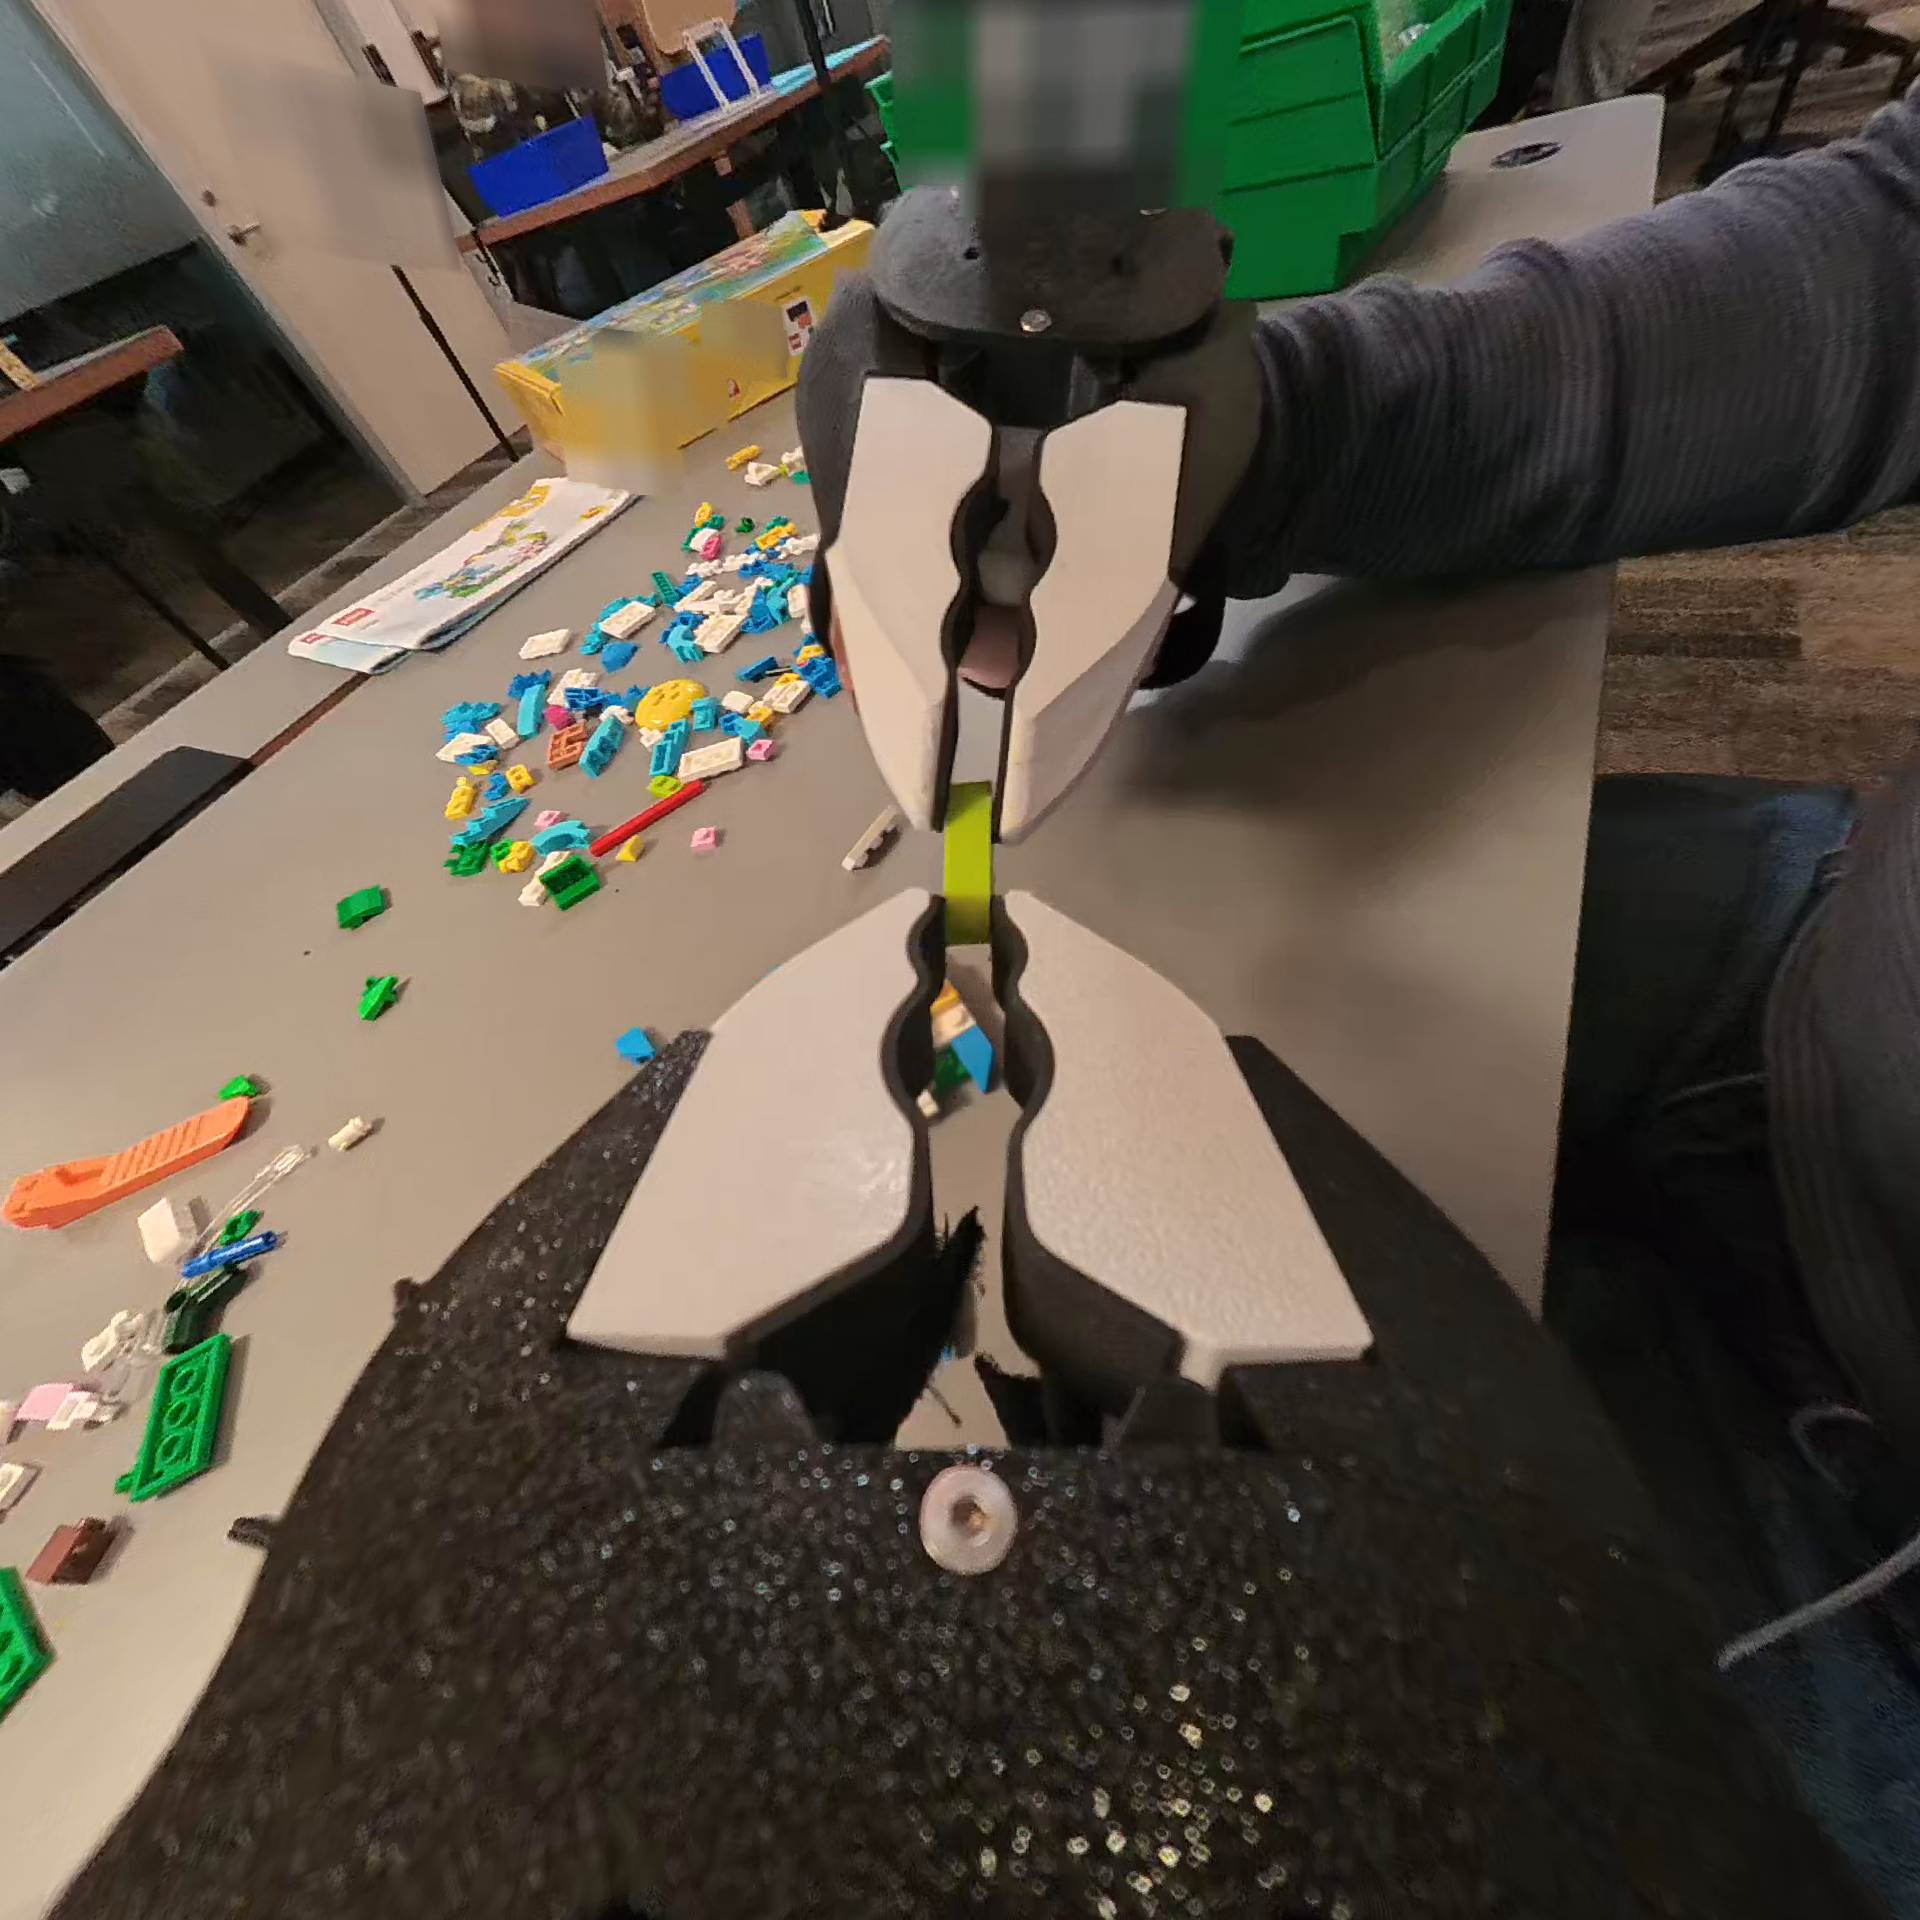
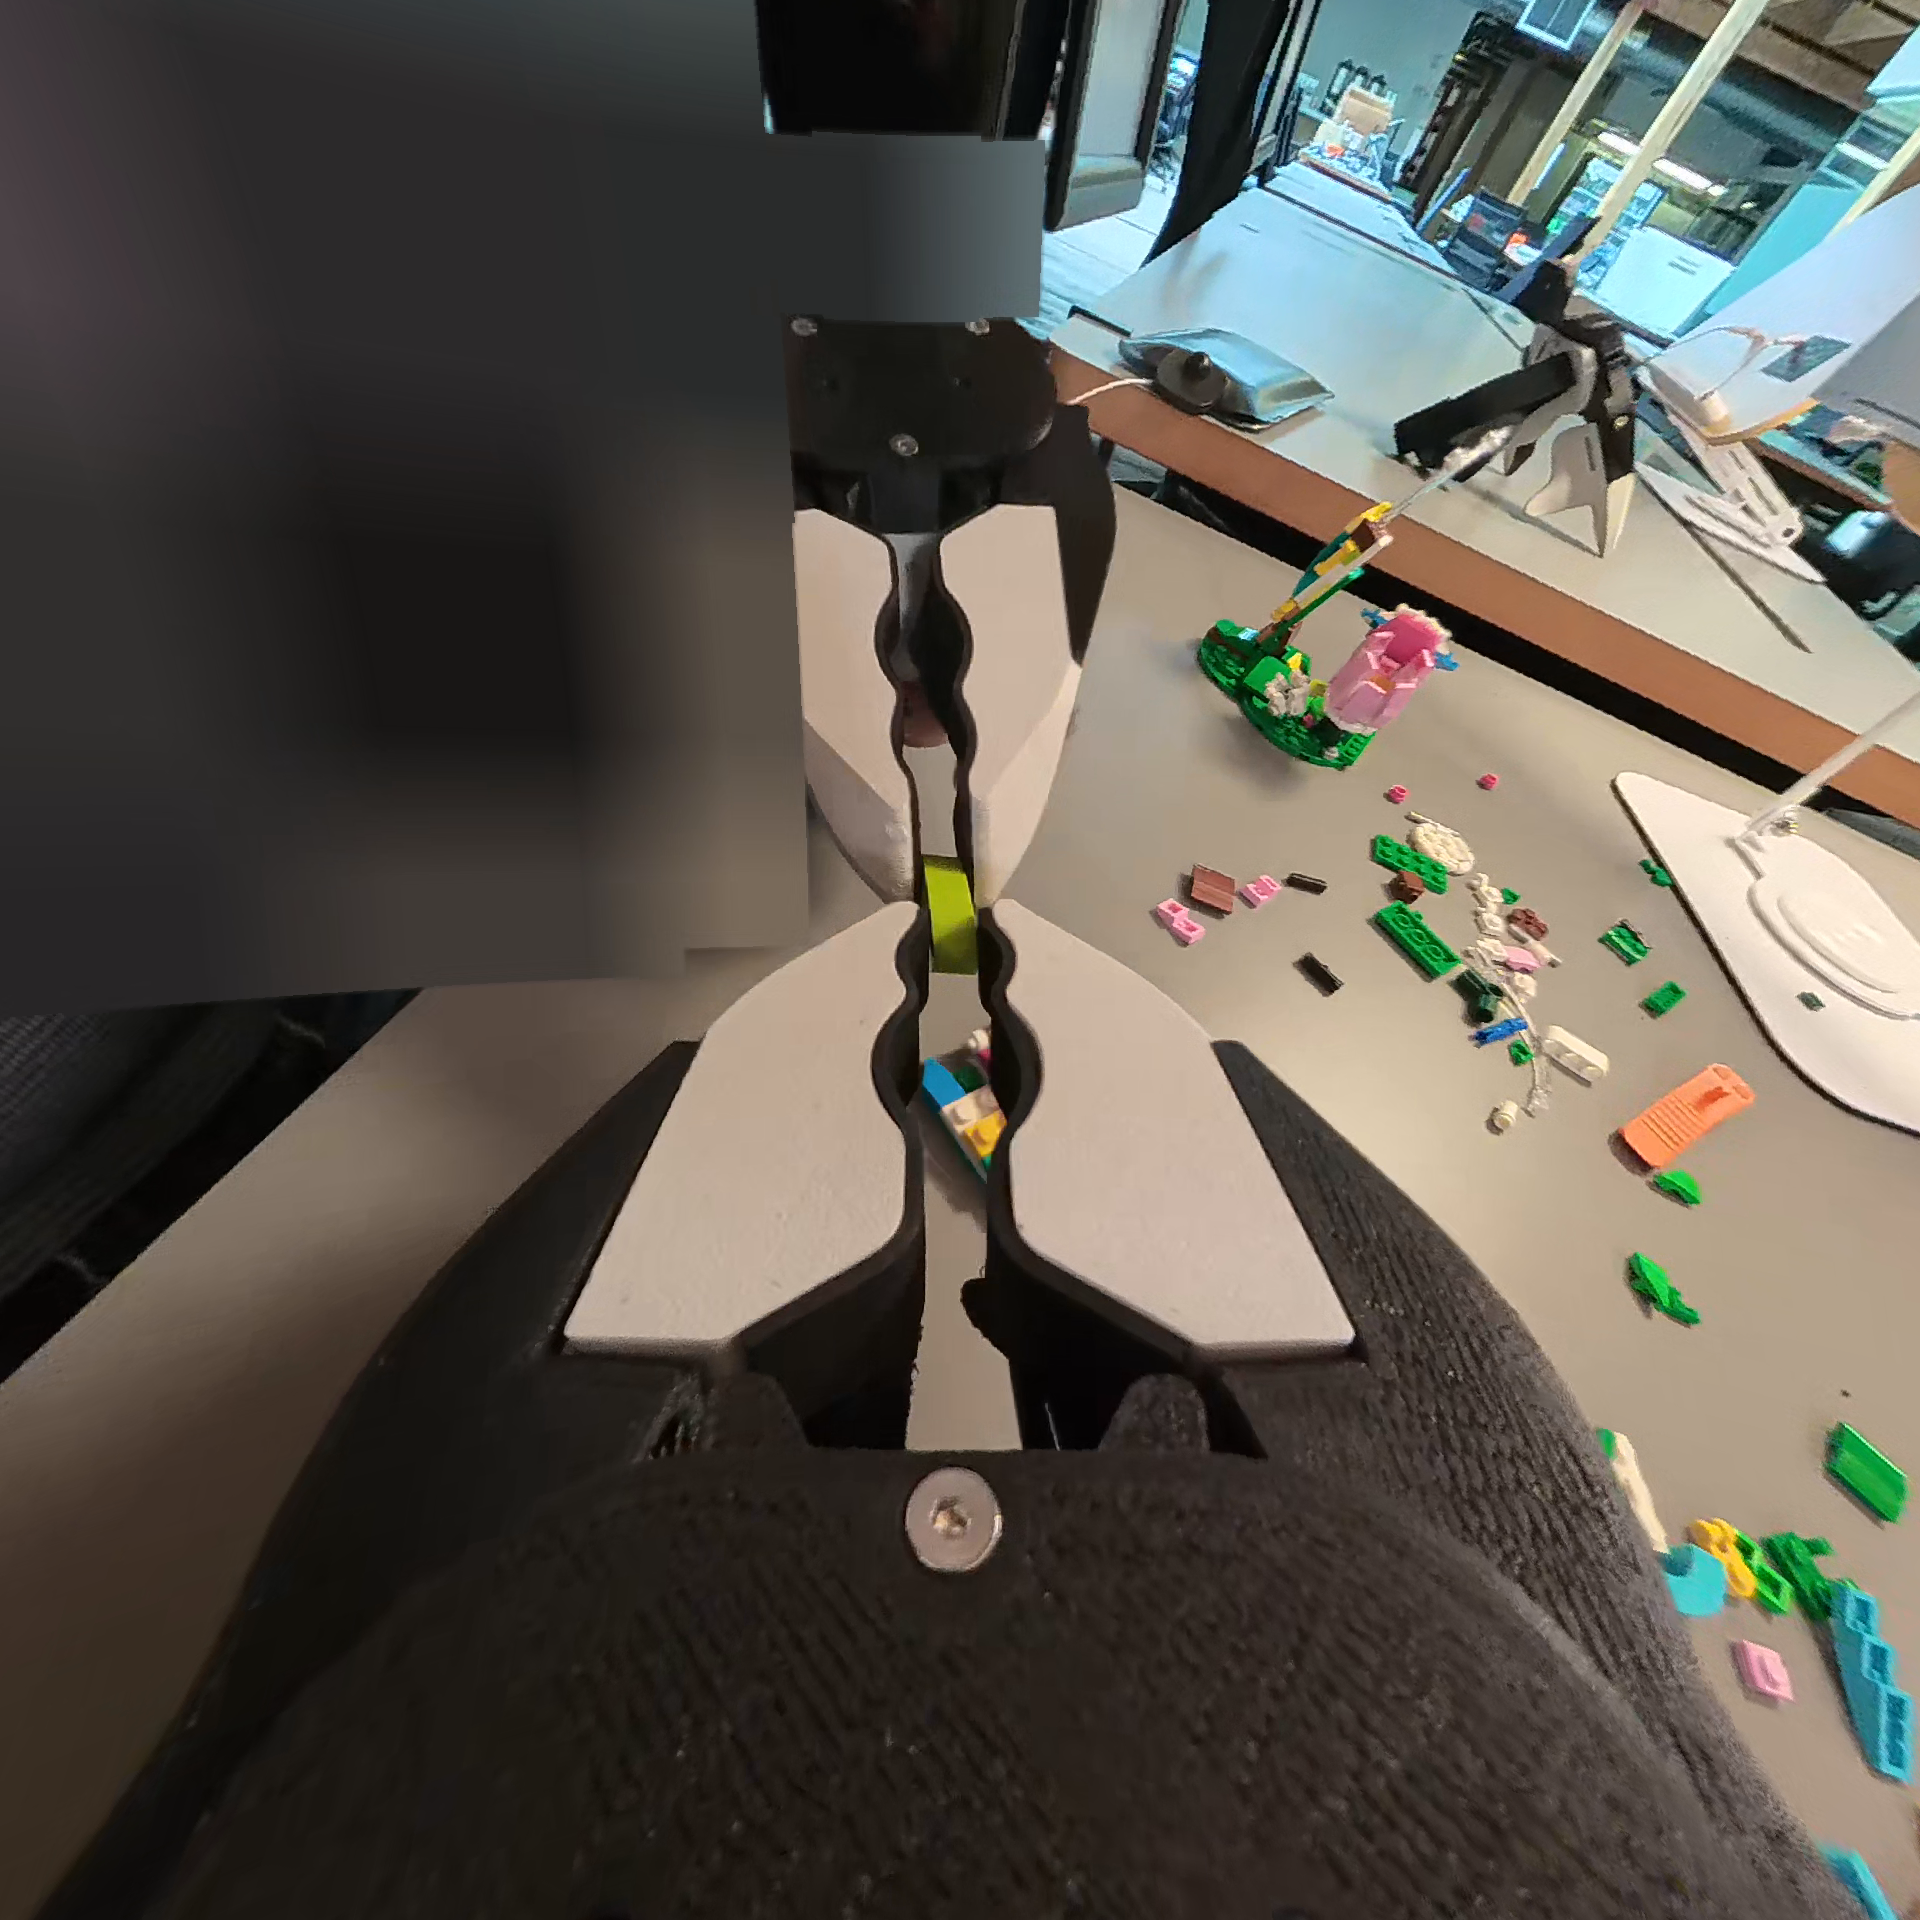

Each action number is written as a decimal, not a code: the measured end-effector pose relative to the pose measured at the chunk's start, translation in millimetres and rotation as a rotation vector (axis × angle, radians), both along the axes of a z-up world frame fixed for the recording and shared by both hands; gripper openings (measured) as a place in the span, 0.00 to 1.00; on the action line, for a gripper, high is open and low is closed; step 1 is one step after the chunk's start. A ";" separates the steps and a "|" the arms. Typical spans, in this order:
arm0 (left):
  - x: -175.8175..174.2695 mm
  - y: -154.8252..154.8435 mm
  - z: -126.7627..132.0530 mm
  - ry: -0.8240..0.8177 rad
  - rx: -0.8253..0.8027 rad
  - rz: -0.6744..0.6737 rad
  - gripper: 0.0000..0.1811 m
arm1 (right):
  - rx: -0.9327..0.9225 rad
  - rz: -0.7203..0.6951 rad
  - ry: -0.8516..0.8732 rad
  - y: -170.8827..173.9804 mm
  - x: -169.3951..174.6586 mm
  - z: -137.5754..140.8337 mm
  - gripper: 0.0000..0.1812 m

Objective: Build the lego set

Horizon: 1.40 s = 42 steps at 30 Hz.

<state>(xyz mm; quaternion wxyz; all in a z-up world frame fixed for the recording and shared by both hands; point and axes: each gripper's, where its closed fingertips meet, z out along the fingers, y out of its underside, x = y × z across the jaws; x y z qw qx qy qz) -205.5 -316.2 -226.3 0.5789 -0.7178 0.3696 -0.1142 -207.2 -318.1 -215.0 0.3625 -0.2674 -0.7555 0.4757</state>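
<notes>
Grey table [image 1: 1299,935] (lime piece [image 1: 966,878] claw-pinched)

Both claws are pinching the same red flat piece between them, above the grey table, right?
Not red: the flat piece pinched by the left claw and right claw is lime green, as both wrist views show. It is held between them above the grey table.

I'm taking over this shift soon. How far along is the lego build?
Done: a flower model stands on the table. In hand: both claws, left and right, grip one lime-green piece between them. Left: a large pile of loose bricks remains unsorted.
</notes>
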 end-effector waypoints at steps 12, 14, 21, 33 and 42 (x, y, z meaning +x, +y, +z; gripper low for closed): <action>-51.7 9.3 26.8 0.035 0.329 0.347 0.04 | 0.045 -0.400 0.401 62.4 -13.3 27.2 0.11; -53.3 9.1 27.6 0.029 0.334 0.355 0.04 | 0.072 -0.438 0.398 68.0 -14.1 24.1 0.09; -58.3 11.3 25.9 -0.034 0.296 0.358 0.04 | 0.070 -0.526 0.441 80.3 -8.9 29.9 0.04; -62.8 16.2 29.9 -0.069 0.313 0.373 0.04 | 0.104 -0.561 0.424 85.1 -10.1 25.9 0.02; -71.5 21.4 34.5 -0.126 0.318 0.405 0.04 | 0.145 -0.564 0.415 84.6 -11.3 22.4 0.01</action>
